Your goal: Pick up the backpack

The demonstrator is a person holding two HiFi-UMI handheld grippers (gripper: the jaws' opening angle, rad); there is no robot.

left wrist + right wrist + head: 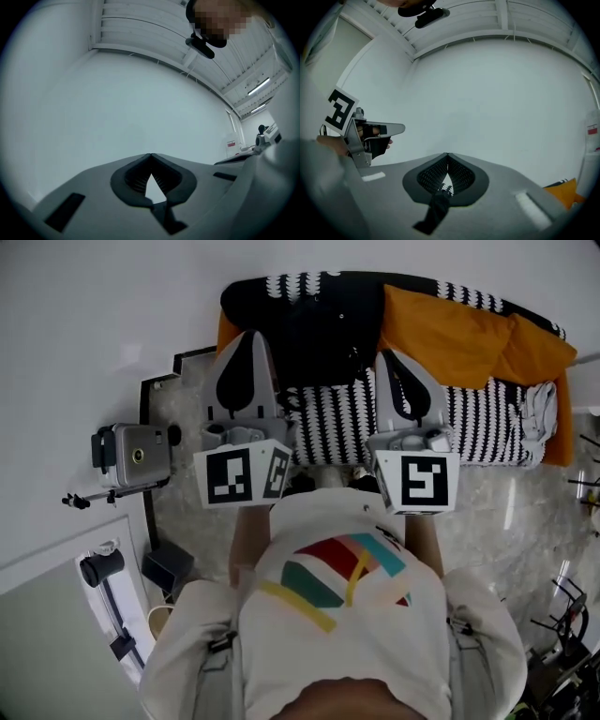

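Left tool (pixel 251 338) and right tool (pixel 394 357) level, side by side, each clamped on a black strap (pixel 435 212)

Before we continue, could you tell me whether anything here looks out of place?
Nothing is spilled or broken. The sofa is only untidy: an orange cloth lies rumpled on it and a white cloth is bunched at its right end. The left claw and right claw each pinch a dark strap.

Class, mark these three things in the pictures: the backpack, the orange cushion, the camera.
backpack (pixel 328 329), head view, middle of its black body.
orange cushion (pixel 450 334), head view, middle of its top face.
camera (pixel 138 456), head view, its grey front by the lens.
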